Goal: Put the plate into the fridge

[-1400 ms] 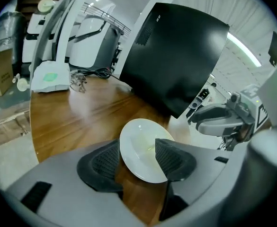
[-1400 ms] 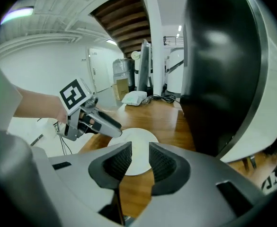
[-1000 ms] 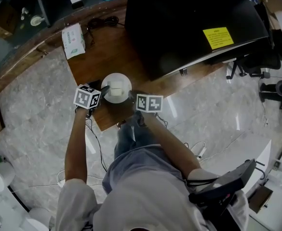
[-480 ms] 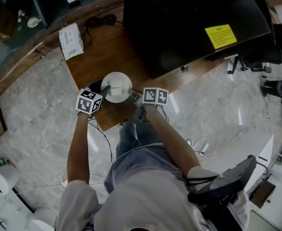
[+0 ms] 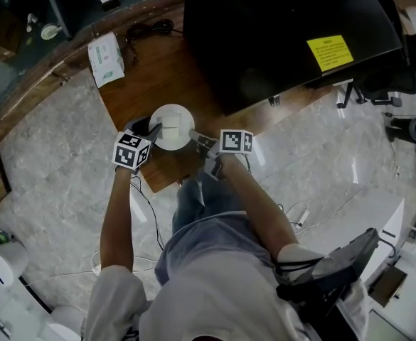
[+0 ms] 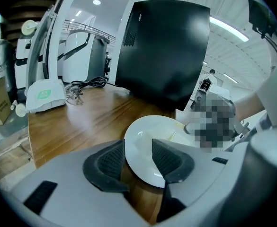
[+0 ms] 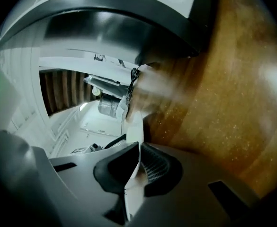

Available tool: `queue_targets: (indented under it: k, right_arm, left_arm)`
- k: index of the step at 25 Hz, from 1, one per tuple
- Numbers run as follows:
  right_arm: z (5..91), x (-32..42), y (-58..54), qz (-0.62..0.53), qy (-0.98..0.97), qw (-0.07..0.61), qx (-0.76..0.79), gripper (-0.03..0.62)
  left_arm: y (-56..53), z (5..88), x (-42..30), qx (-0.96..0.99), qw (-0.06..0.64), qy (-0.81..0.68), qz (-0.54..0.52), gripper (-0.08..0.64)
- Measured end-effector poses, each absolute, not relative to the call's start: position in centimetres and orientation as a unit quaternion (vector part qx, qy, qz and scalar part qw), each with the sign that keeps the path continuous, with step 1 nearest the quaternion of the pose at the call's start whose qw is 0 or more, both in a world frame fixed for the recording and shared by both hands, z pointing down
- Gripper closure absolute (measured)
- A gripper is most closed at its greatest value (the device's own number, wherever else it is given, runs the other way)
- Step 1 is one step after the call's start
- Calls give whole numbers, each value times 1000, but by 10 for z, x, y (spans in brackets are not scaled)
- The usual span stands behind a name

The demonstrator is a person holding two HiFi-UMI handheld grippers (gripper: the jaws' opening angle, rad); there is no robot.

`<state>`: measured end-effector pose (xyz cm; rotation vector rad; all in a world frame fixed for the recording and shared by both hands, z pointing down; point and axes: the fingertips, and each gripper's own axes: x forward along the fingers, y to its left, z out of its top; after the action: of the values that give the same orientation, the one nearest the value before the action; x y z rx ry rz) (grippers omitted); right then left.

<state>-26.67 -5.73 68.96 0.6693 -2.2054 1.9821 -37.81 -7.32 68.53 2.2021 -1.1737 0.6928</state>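
Note:
A white plate (image 5: 172, 126) lies on the wooden table (image 5: 158, 77), in front of the black fridge (image 5: 286, 27) with a yellow sticker. My left gripper (image 5: 151, 132) is at the plate's left rim. In the left gripper view the plate (image 6: 152, 141) has its rim between the pads of that gripper (image 6: 138, 160). Those jaws are closing, with a gap still showing. My right gripper (image 5: 199, 141) is at the plate's right rim. In the right gripper view its jaws (image 7: 139, 162) are closing and the pads pinch the plate's edge (image 7: 136, 126), seen edge-on.
A pack of tissues (image 5: 107, 59) and a black cable (image 5: 151, 30) lie farther back on the table. The table's near corner ends just behind the grippers, over marble floor (image 5: 51, 155). A dark chair (image 5: 336, 268) stands at the person's right.
The right gripper has shifted a little to the right and sits against the plate's right rim. The left gripper has stayed at the left rim. The plate has barely moved.

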Motion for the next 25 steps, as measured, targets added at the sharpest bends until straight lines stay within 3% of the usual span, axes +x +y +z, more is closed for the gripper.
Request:
queue_targets:
  k: [3,5,7,25]
  right_arm:
    - [690,-270,-57,660,-719,53,211,565]
    - [688,-272,-55,678,-709,41,191,566]
    - [687,-271,-54,677,-710,41,191,566]
    - [675,-257,-59,658,-733,-7,173,569]
  left_arm:
    - [-74,685,-377,816,275,-441,255,374]
    - [-73,686,-374,816,273,-434,265,463]
    - [-72,685,-371,816,272,-432,273,471]
    - [-75,679,-383,809,291,-468,204,428]
